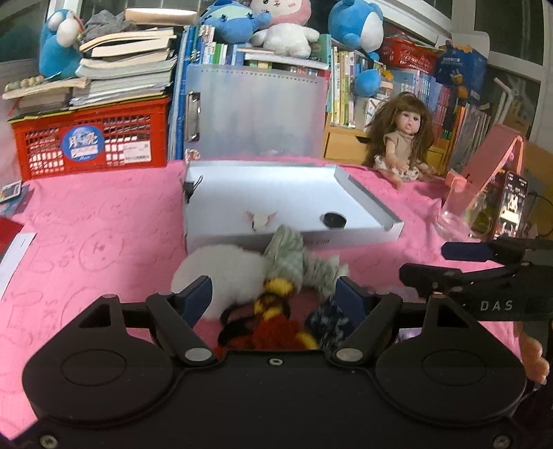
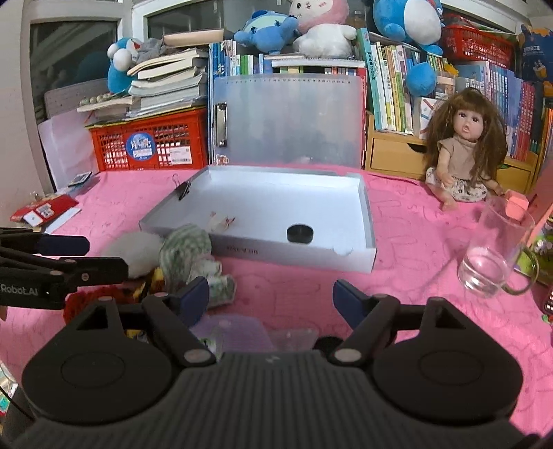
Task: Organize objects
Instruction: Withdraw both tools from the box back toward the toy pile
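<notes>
Both grippers spread and empty: left gripper [image 1: 273, 297] over the sock pile [image 1: 276, 293] before the white box [image 1: 366, 197], mid-tabletop; right gripper [image 2: 271, 293] beside it. Best pinch one sock only.

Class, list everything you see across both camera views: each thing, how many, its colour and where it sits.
white box: one, open, centre of pink cloth
black disc: one, inside box
binder clip: one, black, on box's left wall
soft pile: several, white, green, yellow-red, before box
doll: one, brown-haired, seated right
glass mug: one, clear, far right
red crate: one, back left, under books
plush toys: several, blue, white-pink, on books
left gripper: jaws open over pile
right gripper: jaws open
</notes>
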The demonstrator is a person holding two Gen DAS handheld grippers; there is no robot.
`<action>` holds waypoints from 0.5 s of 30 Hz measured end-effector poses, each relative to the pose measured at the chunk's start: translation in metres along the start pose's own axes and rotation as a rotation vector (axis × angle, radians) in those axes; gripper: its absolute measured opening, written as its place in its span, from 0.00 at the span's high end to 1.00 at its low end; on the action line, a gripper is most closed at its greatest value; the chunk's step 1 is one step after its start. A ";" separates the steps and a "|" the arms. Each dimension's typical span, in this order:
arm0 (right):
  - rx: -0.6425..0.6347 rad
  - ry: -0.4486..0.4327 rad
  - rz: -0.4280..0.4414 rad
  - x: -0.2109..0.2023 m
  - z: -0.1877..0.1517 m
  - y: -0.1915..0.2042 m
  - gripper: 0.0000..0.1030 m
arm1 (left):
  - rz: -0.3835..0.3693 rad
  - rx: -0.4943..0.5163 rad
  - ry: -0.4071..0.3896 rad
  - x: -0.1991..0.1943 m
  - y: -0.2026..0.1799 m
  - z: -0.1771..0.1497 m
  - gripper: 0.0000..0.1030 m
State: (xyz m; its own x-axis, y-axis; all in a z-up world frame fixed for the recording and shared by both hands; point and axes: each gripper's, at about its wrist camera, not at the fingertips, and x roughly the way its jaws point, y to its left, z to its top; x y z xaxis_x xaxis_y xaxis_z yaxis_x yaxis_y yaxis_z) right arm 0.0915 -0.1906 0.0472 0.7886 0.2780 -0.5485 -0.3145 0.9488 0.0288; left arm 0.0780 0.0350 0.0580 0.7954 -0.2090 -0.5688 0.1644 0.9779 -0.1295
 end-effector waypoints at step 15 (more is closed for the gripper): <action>-0.098 0.054 0.041 -0.010 -0.036 0.007 0.16 | 0.013 -0.035 0.051 -0.010 0.009 -0.035 0.29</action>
State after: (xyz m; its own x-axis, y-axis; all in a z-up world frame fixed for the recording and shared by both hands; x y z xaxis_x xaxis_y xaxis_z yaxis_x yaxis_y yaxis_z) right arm 0.0629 -0.1920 0.0230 0.7450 0.3049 -0.5932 -0.3978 0.9170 -0.0283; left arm 0.0517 0.0458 0.0343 0.7666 -0.1969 -0.6112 0.1326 0.9798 -0.1494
